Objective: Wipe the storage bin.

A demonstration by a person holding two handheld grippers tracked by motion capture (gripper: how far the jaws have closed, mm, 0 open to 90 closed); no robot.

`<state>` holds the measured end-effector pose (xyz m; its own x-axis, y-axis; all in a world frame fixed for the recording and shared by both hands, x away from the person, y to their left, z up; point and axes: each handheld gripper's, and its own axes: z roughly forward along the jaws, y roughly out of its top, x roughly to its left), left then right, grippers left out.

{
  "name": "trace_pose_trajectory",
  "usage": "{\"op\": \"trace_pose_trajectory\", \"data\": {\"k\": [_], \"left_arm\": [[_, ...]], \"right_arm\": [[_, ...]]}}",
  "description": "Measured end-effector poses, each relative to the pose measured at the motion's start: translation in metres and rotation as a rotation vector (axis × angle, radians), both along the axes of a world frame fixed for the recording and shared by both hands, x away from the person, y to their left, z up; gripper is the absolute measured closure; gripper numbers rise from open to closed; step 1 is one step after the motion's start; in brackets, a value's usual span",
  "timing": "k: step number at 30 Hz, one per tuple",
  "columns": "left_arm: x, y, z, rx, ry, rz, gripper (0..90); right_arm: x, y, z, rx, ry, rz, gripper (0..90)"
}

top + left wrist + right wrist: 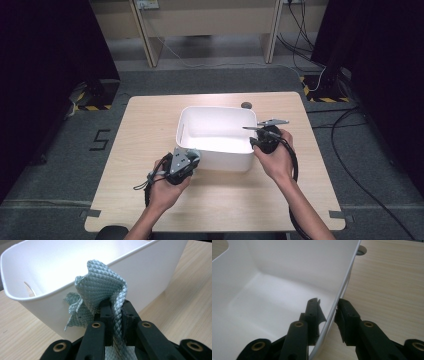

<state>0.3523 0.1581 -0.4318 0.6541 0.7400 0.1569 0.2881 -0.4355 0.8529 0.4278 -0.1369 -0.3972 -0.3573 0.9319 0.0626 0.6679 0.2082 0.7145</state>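
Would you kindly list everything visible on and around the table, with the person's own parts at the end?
Bin: one, white, centre of the table, nothing seen inside.
Cloth: one, pale blue-green with a diamond weave, pinched in the left claw at the bin's near wall.
Table: one, light wood, a small round grey port near its far edge.
Cables: several, black and white, on the grey floor to the right and behind.
Left claw: one, black, shut on the cloth.
Right claw: one, black, jaws astride the bin's right wall, one inside and one outside.
Hands: two, left, right, each holding a claw.
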Motion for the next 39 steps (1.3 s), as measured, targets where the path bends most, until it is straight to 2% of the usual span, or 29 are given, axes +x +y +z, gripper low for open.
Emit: {"op": "trace_pose_trajectory", "data": {"k": [8, 9, 10, 13, 14, 20, 24, 26, 28, 29, 30, 31, 32, 33, 34, 39], "left_arm": [[-0.001, -0.004, 0.001, 0.001, 0.012, 0.004, 81.9], [0.000, -0.006, 0.001, 0.007, 0.000, -0.005, 81.9], [-0.001, -0.008, 0.000, 0.005, 0.015, -0.005, 81.9], [0.000, -0.012, 0.001, 0.010, 0.003, -0.016, 81.9], [-0.001, -0.012, 0.001, 0.006, 0.013, -0.010, 81.9], [0.000, -0.012, 0.001, 0.004, 0.016, -0.011, 81.9], [0.000, -0.012, 0.000, 0.003, 0.010, -0.009, 81.9], [0.001, -0.012, -0.001, 0.010, -0.005, -0.014, 81.9], [0.001, -0.012, -0.001, 0.012, 0.009, -0.010, 81.9], [0.002, -0.012, -0.002, 0.018, -0.007, -0.012, 81.9], [0.001, -0.012, -0.002, 0.013, 0.007, -0.009, 81.9], [0.002, -0.012, -0.003, 0.018, -0.002, -0.013, 81.9], [0.001, -0.013, -0.004, 0.016, 0.012, -0.010, 81.9], [0.002, -0.013, -0.004, 0.022, 0.000, -0.013, 81.9], [0.001, -0.014, -0.005, 0.014, 0.014, -0.008, 81.9], [0.003, -0.015, -0.010, 0.027, 0.021, -0.013, 81.9]], "right_arm": [[0.000, 0.000, 0.000, 0.001, 0.002, -0.003, 71.9], [0.000, 0.000, 0.000, 0.002, 0.002, -0.004, 71.9], [0.000, 0.000, 0.000, -0.001, 0.001, -0.001, 72.0], [0.000, 0.000, 0.000, -0.001, 0.001, -0.001, 72.0], [0.000, 0.000, 0.000, 0.001, 0.002, -0.003, 72.1], [0.000, 0.000, 0.000, 0.001, 0.001, -0.003, 72.1], [0.000, 0.000, 0.000, 0.000, 0.001, -0.004, 72.1], [0.000, 0.000, 0.000, 0.000, 0.001, -0.003, 72.1], [0.000, 0.000, 0.000, -0.001, -0.002, -0.003, 72.0], [0.000, 0.001, 0.000, -0.001, -0.002, -0.003, 72.0], [0.000, 0.001, 0.000, -0.002, -0.002, -0.003, 72.0], [0.000, 0.001, 0.000, -0.003, -0.002, -0.003, 71.9], [0.000, 0.001, 0.000, -0.002, -0.002, -0.003, 72.0], [0.000, 0.001, 0.000, -0.003, -0.002, -0.004, 71.9], [0.000, 0.001, 0.000, -0.003, -0.002, -0.003, 71.9], [0.000, 0.001, 0.000, -0.006, -0.003, -0.002, 71.8]]}}
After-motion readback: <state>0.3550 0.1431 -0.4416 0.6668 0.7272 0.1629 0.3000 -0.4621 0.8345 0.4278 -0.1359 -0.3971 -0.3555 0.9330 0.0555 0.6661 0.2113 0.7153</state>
